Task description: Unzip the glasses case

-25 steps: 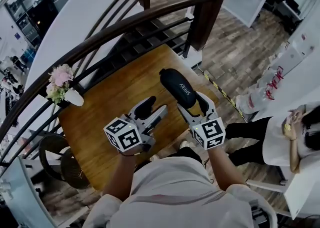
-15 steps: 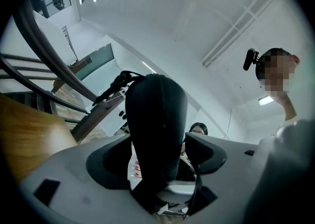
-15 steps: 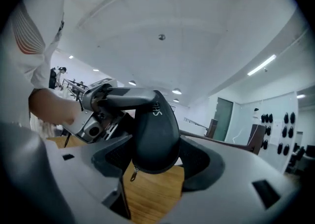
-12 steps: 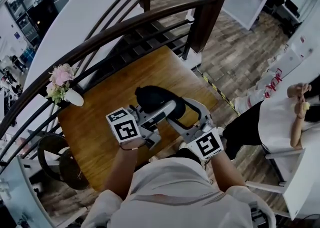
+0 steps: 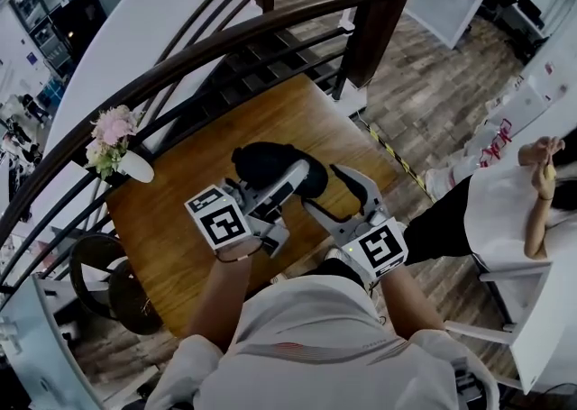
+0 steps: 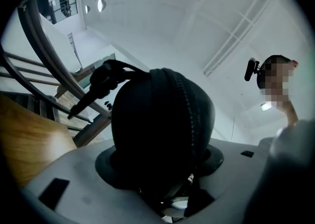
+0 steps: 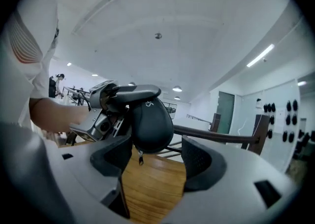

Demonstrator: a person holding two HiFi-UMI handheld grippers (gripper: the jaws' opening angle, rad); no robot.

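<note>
The black glasses case (image 5: 269, 163) is lifted off the wooden table (image 5: 180, 219), and my left gripper (image 5: 275, 185) is shut on it. In the left gripper view the case (image 6: 162, 134) fills the gap end-on, its zipper line running up the middle; these jaws (image 6: 160, 169) have just been closing on it. My right gripper (image 5: 326, 194) is open just right of the case, its jaws having just been opening. In the right gripper view the case (image 7: 150, 122) hangs ahead of the left jaw, untouched, with the zipper pull (image 7: 141, 158) dangling below; the right gripper (image 7: 157, 156) holds nothing.
A dark curved stair railing (image 5: 225, 43) runs along the table's far side. A white vase of pink flowers (image 5: 113, 142) stands at the table's left corner. A round chair (image 5: 99, 273) sits left of the table, and a seated person (image 5: 505, 210) is to the right.
The case has passed from my right gripper to my left. The left gripper rose and closed on it; the right gripper let go and drew back to the right.
</note>
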